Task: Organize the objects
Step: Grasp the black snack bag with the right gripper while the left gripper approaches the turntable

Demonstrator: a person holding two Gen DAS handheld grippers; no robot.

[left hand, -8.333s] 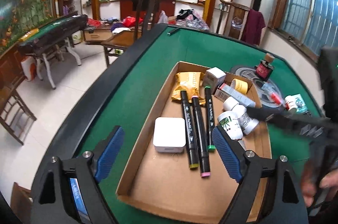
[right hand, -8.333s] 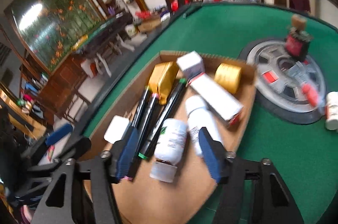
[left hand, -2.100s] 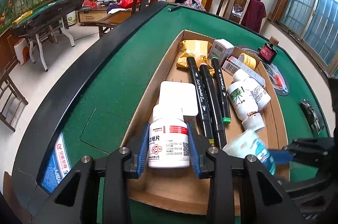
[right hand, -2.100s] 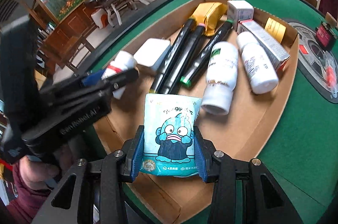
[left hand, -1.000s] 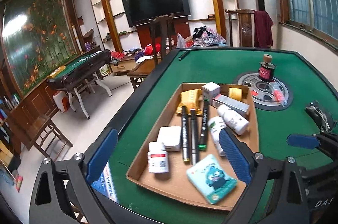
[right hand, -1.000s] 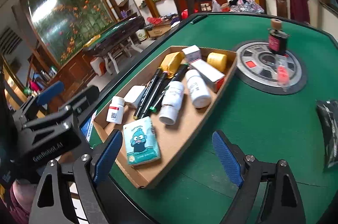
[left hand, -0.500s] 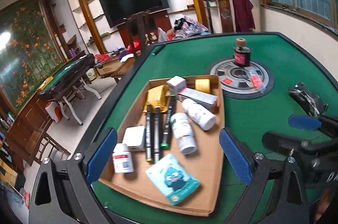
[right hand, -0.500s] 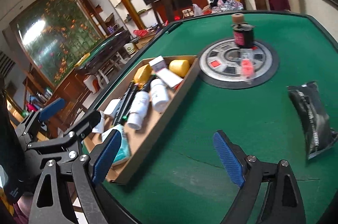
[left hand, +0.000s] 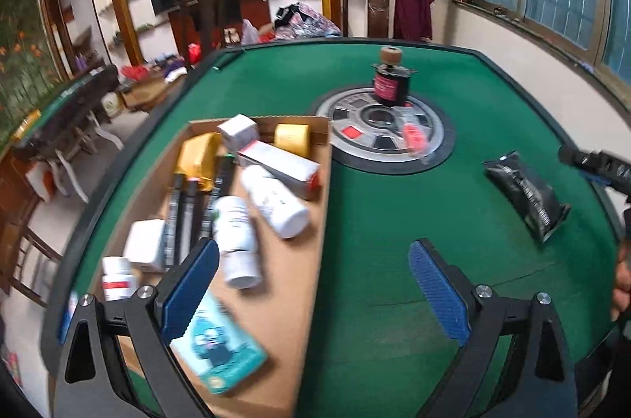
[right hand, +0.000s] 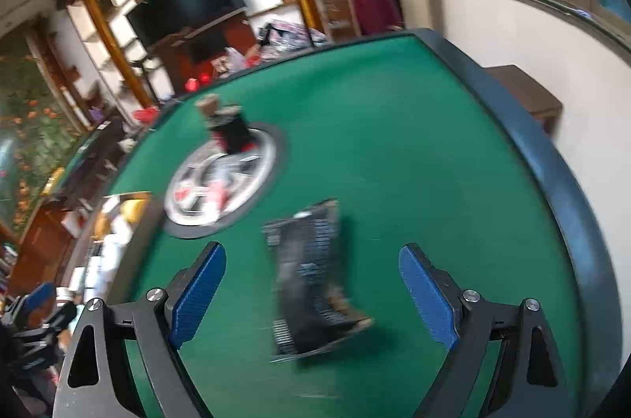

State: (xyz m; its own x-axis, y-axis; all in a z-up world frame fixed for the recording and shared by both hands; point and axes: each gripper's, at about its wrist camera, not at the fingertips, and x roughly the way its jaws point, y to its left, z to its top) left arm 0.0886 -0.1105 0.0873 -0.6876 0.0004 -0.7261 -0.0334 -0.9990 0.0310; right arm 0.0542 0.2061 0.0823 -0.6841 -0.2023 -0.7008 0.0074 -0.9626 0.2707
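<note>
Left wrist view: my left gripper (left hand: 315, 293) spread wide, nothing held, over the green table (left hand: 394, 221). The cardboard tray (left hand: 294, 284) lies under its left finger, the teal packet (left hand: 219, 355) inside at the near end. The black pouch (left hand: 526, 195) lies well off to the right.

Right wrist view: my right gripper (right hand: 313, 295) wide apart, empty. Black pouch (right hand: 311, 280) flat on the felt, between the fingers (right hand: 197, 293), touching neither. Picture blurred.

One tray (left hand: 315, 213); three markers (left hand: 189, 213); three white bottles (left hand: 276, 201); two cartons (left hand: 276, 161); one tape roll (left hand: 292, 140); one teal pack (left hand: 221, 347); one black pouch (left hand: 526, 195).
</note>
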